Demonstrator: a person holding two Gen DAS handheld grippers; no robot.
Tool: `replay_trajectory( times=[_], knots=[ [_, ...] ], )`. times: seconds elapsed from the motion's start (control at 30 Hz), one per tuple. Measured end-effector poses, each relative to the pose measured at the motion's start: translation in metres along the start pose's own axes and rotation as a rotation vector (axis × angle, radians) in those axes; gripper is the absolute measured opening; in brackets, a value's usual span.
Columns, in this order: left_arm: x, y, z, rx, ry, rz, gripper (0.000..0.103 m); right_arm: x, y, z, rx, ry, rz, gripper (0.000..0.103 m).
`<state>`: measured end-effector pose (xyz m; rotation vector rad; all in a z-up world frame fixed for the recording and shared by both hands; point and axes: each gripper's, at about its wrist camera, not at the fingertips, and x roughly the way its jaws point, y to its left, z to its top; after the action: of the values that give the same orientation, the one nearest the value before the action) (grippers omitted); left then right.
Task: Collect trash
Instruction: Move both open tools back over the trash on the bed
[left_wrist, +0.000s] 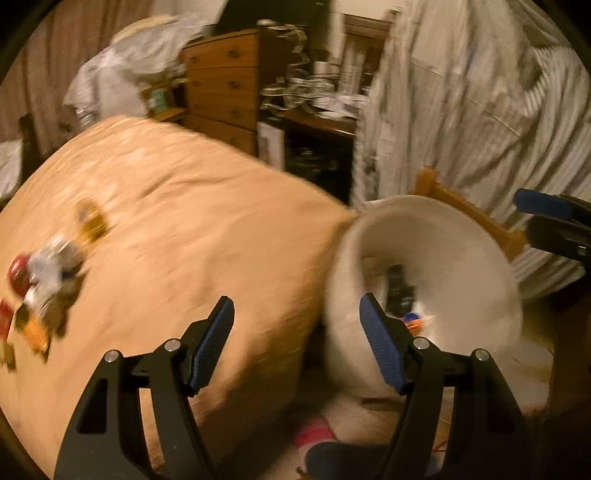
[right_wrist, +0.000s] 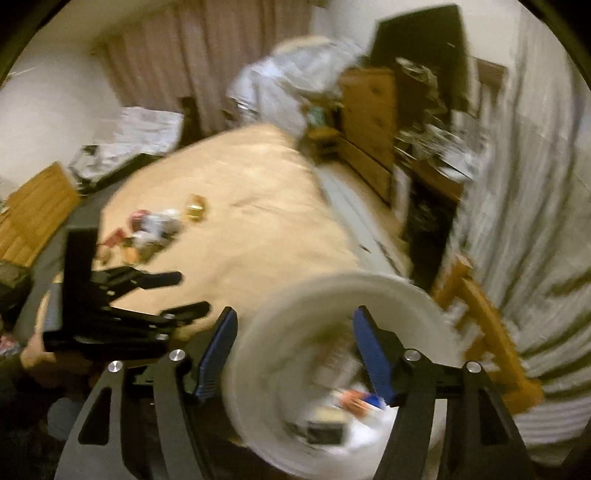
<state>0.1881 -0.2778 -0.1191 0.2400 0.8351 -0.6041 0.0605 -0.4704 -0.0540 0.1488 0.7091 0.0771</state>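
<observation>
Left wrist view: the left gripper (left_wrist: 297, 339) is spread wide with nothing between its blue pads; it hangs over the near edge of the bed (left_wrist: 207, 236), pointing toward the corner where the white bin (left_wrist: 436, 258) stands on the floor just beside the mattress. The trash pile (left_wrist: 40, 291), a cluster of wrappers and a red item, lies on the cover well to the left of the fingers; its long axis runs roughly from near-left to far-right; motion blur hides individual pieces. The right gripper (left_wrist: 554, 225) shows at the right edge, beyond the bin.

Right wrist view: the right gripper (right_wrist: 293, 350) is likewise wide open and empty, held directly above the bin (right_wrist: 369, 295), which already contains several items. The trash pile (right_wrist: 155, 229) lies far-left on the bed (right_wrist: 258, 229); the left gripper (right_wrist: 188, 295) sits between it and the bin, so the left hand is judged the nearer for the next pick.
</observation>
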Motion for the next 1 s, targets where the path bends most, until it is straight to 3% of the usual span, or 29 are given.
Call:
replay_trajectory(
  times=[0.33, 0.63, 0.73, 0.87, 1.0],
  knots=[
    [-0.039, 0.181, -0.082, -0.28, 0.007, 0.231, 0.067, 0.088, 0.148, 0.01, -0.15, 0.04, 0.214, 0.07],
    [-0.083, 0.352, -0.154, -0.58, -0.038, 0.463, 0.067, 0.167, 0.253, 0.013, -0.225, 0.117, 0.325, 0.07],
    [-0.086, 0.384, -0.162, -0.622, -0.054, 0.482, 0.067, 0.204, 0.295, 0.026, -0.259, 0.146, 0.382, 0.068],
    [-0.08, 0.403, -0.157, -0.589, -0.062, 0.488, 0.071, 0.263, 0.357, 0.044, -0.307, 0.201, 0.441, 0.063],
    [-0.071, 0.413, -0.146, -0.558, -0.085, 0.466, 0.076, 0.318, 0.408, 0.059, -0.348, 0.244, 0.445, 0.063]
  ],
)
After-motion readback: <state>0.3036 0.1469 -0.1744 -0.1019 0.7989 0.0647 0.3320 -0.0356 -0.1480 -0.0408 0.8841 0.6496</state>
